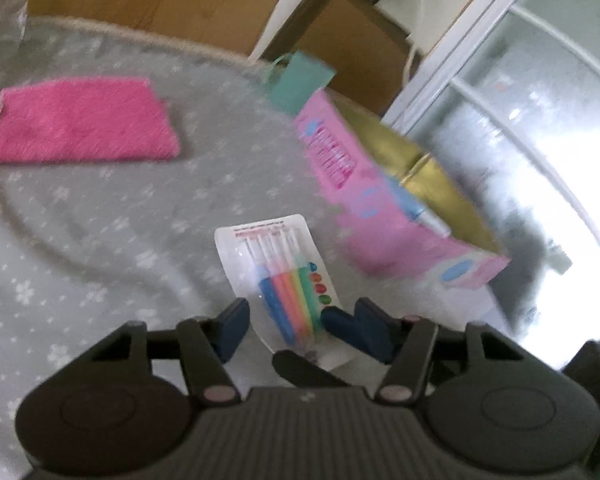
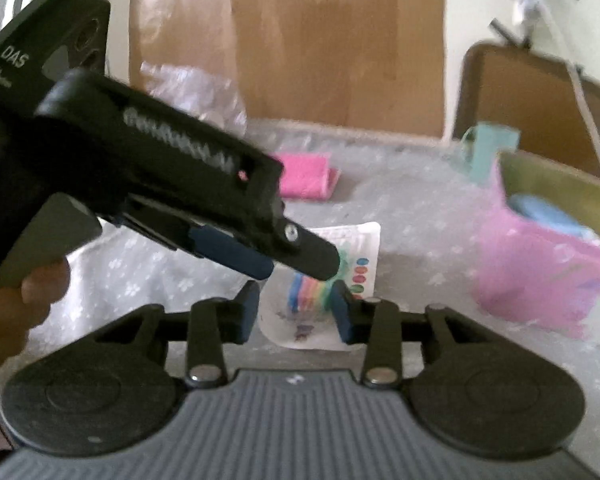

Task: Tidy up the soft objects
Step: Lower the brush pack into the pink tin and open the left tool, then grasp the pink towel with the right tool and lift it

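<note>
Pink towel point(image 1: 80, 120) lies well beyond open left gripper point(image 1: 284, 324).

Table w/ cloth point(image 1: 80, 248), pink towel point(image 1: 80, 120), marker pack point(image 1: 278, 276), pink box point(image 1: 384, 216)

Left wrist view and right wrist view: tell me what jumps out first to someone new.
The pack of coloured markers lies on the grey flowered cloth, framed between the open fingers of both the left gripper and the right gripper. Behind it to the right stands a pink box, and far left lies a folded pink towel.
</note>
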Demonstrator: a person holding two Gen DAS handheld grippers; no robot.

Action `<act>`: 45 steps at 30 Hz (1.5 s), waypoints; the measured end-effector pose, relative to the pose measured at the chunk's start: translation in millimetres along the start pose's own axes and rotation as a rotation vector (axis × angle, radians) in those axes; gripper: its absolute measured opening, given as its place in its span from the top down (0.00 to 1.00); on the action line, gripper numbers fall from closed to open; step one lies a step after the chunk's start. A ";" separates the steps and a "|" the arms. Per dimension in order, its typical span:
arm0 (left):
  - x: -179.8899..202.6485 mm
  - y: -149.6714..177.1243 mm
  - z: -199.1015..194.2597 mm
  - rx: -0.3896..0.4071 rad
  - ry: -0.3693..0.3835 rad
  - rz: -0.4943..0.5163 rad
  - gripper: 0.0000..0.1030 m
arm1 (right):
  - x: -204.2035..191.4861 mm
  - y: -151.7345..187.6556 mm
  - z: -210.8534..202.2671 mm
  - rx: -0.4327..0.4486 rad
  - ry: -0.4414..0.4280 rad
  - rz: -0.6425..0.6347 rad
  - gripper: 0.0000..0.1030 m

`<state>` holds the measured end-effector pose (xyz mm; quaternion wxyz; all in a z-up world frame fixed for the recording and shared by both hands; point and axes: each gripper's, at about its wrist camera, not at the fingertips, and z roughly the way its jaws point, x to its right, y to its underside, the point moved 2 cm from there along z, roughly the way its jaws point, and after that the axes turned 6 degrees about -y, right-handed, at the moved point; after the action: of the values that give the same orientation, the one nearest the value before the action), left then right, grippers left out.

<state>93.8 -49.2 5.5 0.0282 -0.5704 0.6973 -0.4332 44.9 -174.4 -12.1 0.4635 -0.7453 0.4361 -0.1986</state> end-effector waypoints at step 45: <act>-105.6 14.8 -48.1 0.287 -0.651 -0.104 0.32 | 58.9 -119.3 107.6 -0.005 -0.160 0.104 0.24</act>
<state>93.4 64.5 -22.0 0.3065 -0.7035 0.5538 -0.3231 207.8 -145.1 31.8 0.5045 -0.7364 0.4363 -0.1130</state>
